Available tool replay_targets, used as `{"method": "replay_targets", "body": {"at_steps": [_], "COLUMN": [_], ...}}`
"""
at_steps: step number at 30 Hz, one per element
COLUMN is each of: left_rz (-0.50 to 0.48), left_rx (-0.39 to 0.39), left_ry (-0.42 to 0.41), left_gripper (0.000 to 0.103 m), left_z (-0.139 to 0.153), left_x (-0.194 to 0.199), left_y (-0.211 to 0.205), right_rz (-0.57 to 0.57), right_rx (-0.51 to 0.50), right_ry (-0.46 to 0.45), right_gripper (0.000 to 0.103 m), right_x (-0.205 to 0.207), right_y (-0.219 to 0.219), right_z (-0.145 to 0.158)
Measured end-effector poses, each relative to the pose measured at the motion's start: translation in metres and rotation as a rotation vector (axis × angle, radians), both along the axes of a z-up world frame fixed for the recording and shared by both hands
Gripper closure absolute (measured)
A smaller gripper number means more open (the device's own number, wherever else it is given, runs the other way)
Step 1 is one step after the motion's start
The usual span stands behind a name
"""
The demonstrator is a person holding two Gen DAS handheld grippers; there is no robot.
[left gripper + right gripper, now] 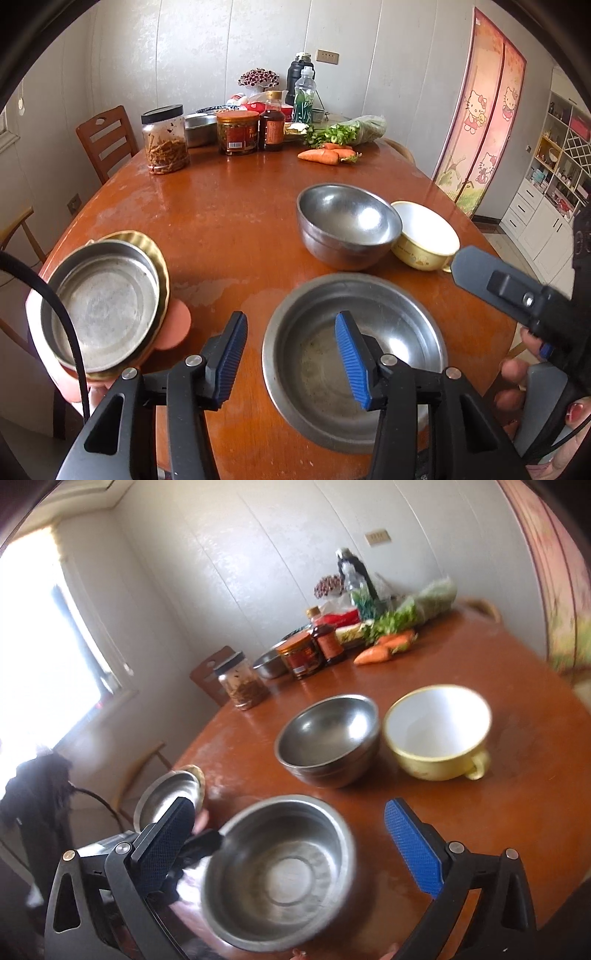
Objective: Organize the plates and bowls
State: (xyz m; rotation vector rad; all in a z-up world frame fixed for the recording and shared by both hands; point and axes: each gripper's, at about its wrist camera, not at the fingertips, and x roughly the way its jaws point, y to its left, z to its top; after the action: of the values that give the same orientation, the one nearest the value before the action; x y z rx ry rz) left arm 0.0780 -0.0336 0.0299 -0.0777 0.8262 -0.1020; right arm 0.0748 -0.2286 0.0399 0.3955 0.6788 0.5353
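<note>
Counting the dishes on the round wooden surface (229,206) gives three bowls and a stack of plates. The wide steel bowl (354,362) sits nearest, a deeper steel bowl (347,225) stands behind it, and a yellow handled bowl (424,236) touches that one's right side; all three are empty. At the left edge a steel plate (103,306) lies on a gold plate (147,243), both on a pink tray (177,325) (how many plates lie beneath is hidden). Three jars or bottles and some carrots (325,153) crowd the far side.

The left gripper (291,354) hangs low, its fingers (354,362) spread apart, one over the wide bowl's rim, holding nothing. The right gripper (288,849) also has its fingers parted wide, straddling the wide bowl from above without touching it.
</note>
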Motion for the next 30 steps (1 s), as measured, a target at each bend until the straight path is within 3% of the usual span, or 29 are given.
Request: {"method": "replay_targets", "body": {"at_steps": [8, 14, 23, 30], "left_rz": [0.002, 0.001, 0.024, -0.009], "left_rx": [0.011, 0.005, -0.002, -0.047], "left_ry": [-0.008, 0.010, 0.102, 0.151], "left_gripper": [0.052, 0.052, 0.052, 0.053], "left_z": [0.009, 0.013, 0.000, -0.016], "left_x": [0.038, 0.075, 0.132, 0.153], "left_y": [0.007, 0.007, 0.008, 0.001], "right_rz": [-0.054, -0.098, -0.119, -0.126], "right_rx": [0.088, 0.075, 0.169, 0.223], "right_ry": [0.122, 0.216, 0.331, 0.325], "right_gripper": [0.000, 0.000, 0.000, 0.002], "right_x": [0.037, 0.065, 0.086, 0.094], "right_y": [0.008, 0.012, 0.002, -0.007], "right_z": [0.002, -0.005, -0.030, -0.036]}}
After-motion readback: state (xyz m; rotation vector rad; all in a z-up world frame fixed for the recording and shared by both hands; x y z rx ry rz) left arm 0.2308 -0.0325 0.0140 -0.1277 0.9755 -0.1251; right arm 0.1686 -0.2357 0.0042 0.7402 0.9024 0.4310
